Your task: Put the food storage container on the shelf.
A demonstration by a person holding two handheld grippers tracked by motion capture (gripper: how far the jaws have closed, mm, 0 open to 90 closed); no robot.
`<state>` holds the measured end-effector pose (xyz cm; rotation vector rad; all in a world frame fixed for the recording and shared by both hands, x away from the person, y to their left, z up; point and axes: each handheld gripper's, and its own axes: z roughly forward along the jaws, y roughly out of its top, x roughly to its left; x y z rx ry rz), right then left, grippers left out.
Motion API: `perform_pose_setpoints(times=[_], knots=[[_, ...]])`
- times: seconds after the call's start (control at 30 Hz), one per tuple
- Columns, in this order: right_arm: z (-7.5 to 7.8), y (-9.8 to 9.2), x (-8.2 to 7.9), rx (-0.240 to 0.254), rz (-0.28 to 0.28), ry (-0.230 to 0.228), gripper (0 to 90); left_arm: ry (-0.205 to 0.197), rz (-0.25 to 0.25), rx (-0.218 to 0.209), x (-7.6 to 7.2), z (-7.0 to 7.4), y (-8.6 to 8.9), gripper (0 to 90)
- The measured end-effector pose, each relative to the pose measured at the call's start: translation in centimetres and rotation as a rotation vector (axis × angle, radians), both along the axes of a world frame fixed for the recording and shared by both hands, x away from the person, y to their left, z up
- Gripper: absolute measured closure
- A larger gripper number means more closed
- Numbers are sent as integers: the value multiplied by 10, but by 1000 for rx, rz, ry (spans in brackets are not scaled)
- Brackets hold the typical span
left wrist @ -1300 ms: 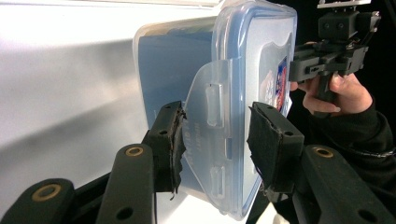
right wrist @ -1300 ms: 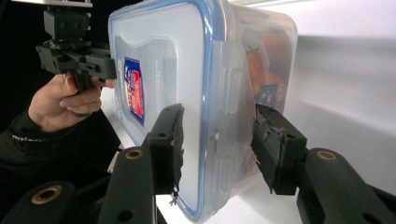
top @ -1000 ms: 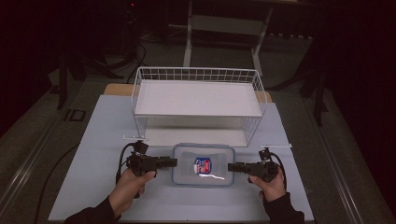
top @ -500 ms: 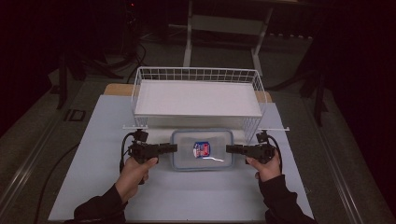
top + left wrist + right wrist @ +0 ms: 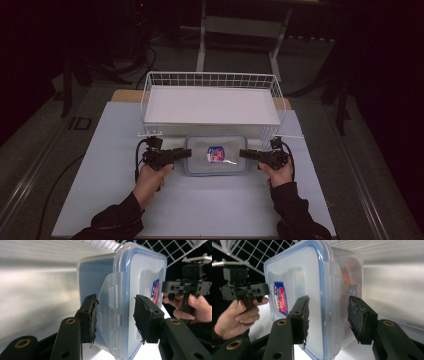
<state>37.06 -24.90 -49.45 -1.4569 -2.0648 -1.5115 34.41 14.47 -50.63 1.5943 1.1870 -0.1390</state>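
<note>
A clear plastic food container with a blue-rimmed snap-on lid (image 5: 215, 155) sits low over the pale grey tabletop (image 5: 200, 210), just in front of the white wire basket (image 5: 210, 80). It is clamped at its two short ends. The left tool (image 5: 186, 153) grips one end and the right tool (image 5: 243, 153) the other, each with one pad on the lid face and one on the underside, straddling a latch flap. The step in hand looks like a two-handed carry of the container towards the basket. The next move probably calls for both hands to rise together, keeping it level so it clears the basket's front wall, then to set it down on the white floor panel (image 5: 210, 105) inside. Uneven lifting could twist it out of the pads. The high view gives the layout: container, basket and both forearms in line. It cannot show pad contact. The left gripper view shows the translucent latch flap (image 5: 110, 302) between its jaws, with the pads against it. The right gripper view shows the red and blue label (image 5: 280, 298) on the lid and something orange (image 5: 348, 277) inside. Whether the base touches the tabletop I cannot tell.
</note>
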Motion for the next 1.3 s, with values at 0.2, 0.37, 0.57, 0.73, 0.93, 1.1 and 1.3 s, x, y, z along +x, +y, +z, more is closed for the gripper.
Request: perform_pose_setpoints(times=[0.2, 0.37, 0.57, 0.73, 0.93, 1.1, 1.3], knots=[[-4, 1, 3, -17, -32, -29, 521, -35, 35, 0, 7, -8, -4, 519], [-7, 1, 3, -5, -58, -62, 520, -56, 39, -12, 11, -10, -4, 517], [-8, 2, 5, 34, -86, -79, 518, -94, 53, -11, 13, -4, -4, 517], [-11, 4, 6, 62, -105, -95, 510, -115, 62, -21, 15, -6, -1, 517], [-9, 13, 2, -57, -164, -195, 560, -90, 80, -28, 18, -17, -7, 482], [-12, 16, 0, -79, -200, -235, 499, -121, 92, 3, 21, -16, -9, 452], [-11, 20, 0, -121, -252, -262, 443, -144, 146, 66, 23, -11, -14, 409]])
